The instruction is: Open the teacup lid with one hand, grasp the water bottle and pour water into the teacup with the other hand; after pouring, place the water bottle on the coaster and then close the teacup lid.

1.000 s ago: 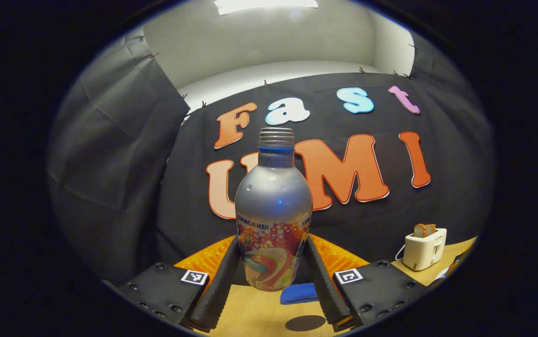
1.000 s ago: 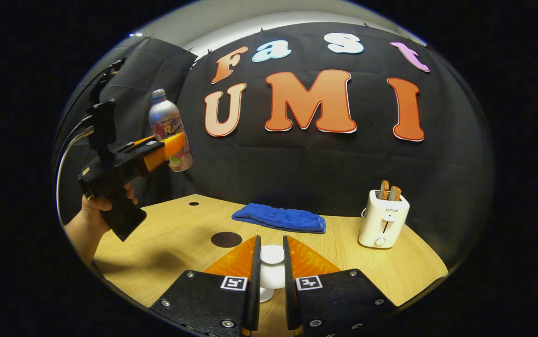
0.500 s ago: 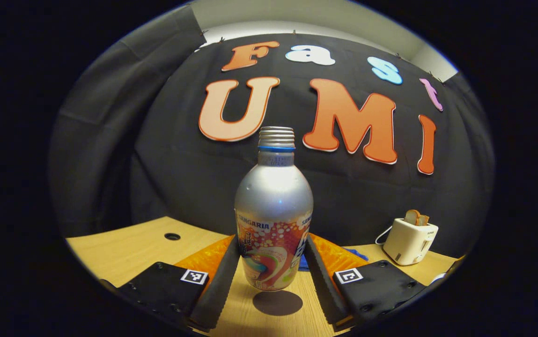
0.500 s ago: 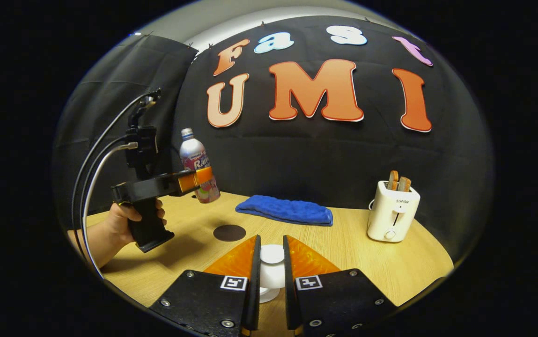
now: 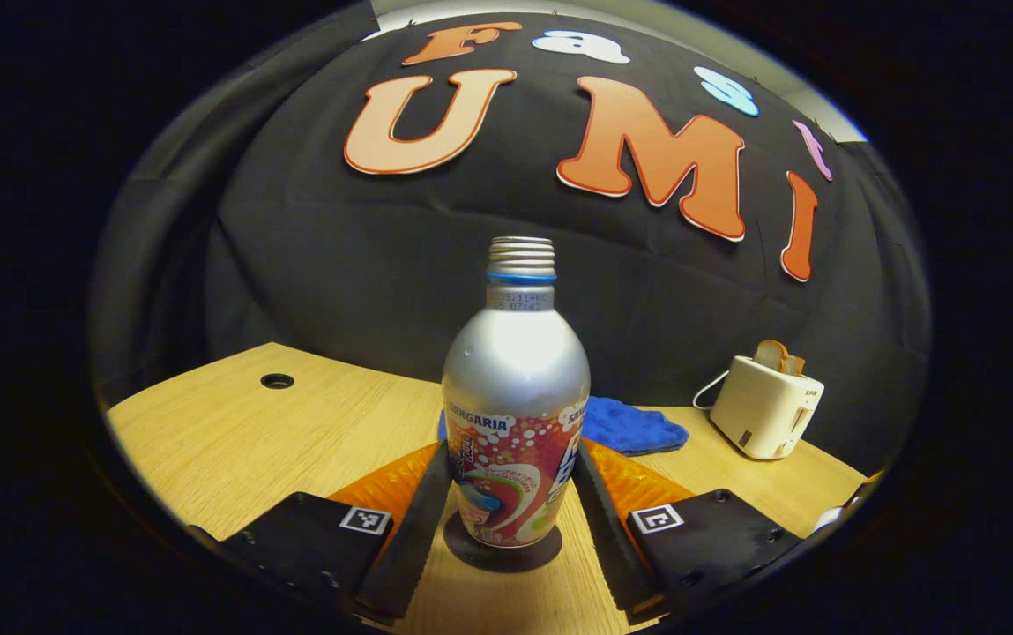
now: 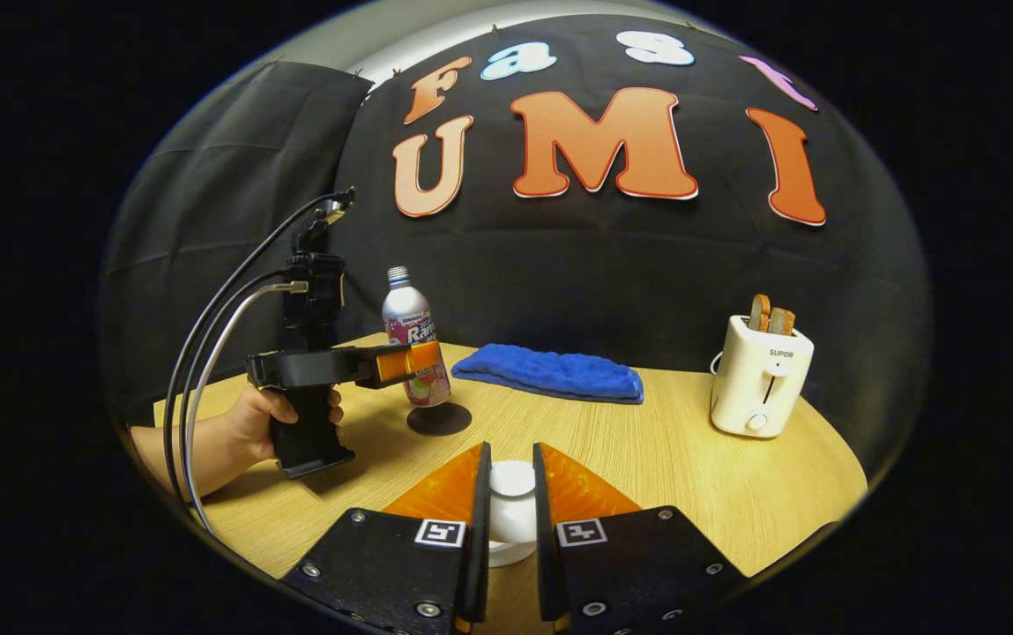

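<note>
A silver water bottle [image 5: 515, 388] with a colourful label and no cap stands upright between my left gripper's [image 5: 511, 459] fingers, which press on its label. Its base is at the dark round coaster [image 5: 471, 557]; whether it rests there I cannot tell. In the right gripper view the same bottle [image 6: 409, 326] is over the coaster [image 6: 440, 420], with the left gripper [image 6: 409, 362] held level by a hand [image 6: 259, 414]. My right gripper [image 6: 511, 467] is shut on the knob of the white teacup lid [image 6: 512, 483], near the table's front.
A folded blue cloth [image 6: 550, 373] lies at the back of the wooden table [image 6: 665, 459]. A white toaster [image 6: 760, 379] with bread slices stands at the back right. Cables [image 6: 206, 353] arc from the left gripper. A small hole [image 5: 277, 381] marks the table's far left.
The left gripper has come down and forward with the bottle, from high in the air to the coaster. The right gripper has stayed shut on the lid.
</note>
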